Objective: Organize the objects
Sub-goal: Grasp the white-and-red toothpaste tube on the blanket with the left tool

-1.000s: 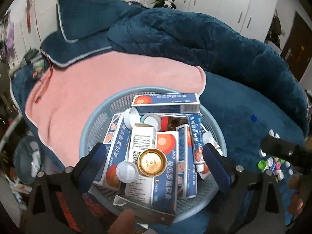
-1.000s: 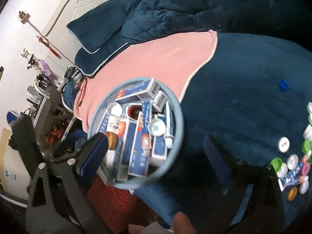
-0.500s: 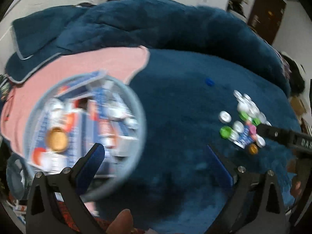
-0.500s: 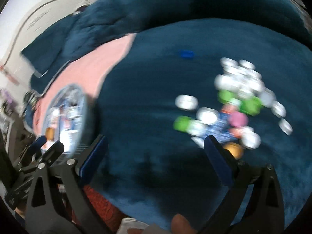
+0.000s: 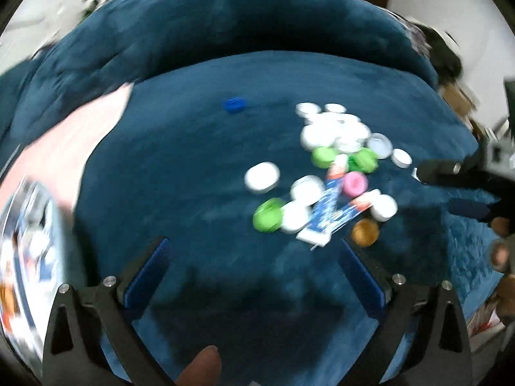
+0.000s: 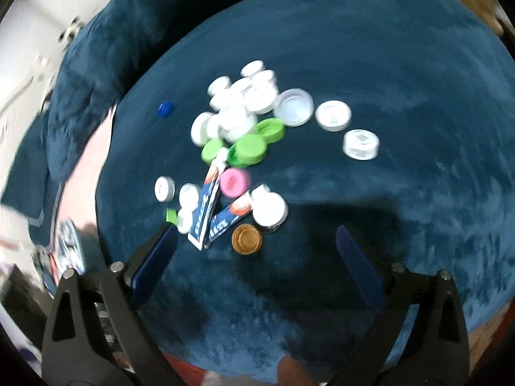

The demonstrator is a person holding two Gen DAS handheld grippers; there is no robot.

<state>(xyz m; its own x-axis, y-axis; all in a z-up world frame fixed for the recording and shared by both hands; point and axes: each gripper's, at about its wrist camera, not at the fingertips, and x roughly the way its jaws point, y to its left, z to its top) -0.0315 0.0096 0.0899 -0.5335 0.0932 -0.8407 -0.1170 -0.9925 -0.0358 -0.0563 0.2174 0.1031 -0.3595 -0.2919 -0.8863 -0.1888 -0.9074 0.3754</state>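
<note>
Both claws, left gripper [image 5: 254,257] and right gripper [image 6: 256,244], are gaping wide and empty; scattered plastic caps [image 6: 248,109] and blue-and-white tubes [image 6: 206,209] are awaiting the half-filled round grey basket [image 5: 29,257].

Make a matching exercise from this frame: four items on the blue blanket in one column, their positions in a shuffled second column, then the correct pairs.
Items
1. gold cap
2. pink cap
3. small blue cap
4. two blue tubes

Positions
A. alone, apart from the pile on its far left side
B. crossed in a V beside the white caps
C. nearest the right gripper, at the pile's near edge
D. just below the green caps

Pairs: 1-C, 2-D, 3-A, 4-B
</note>
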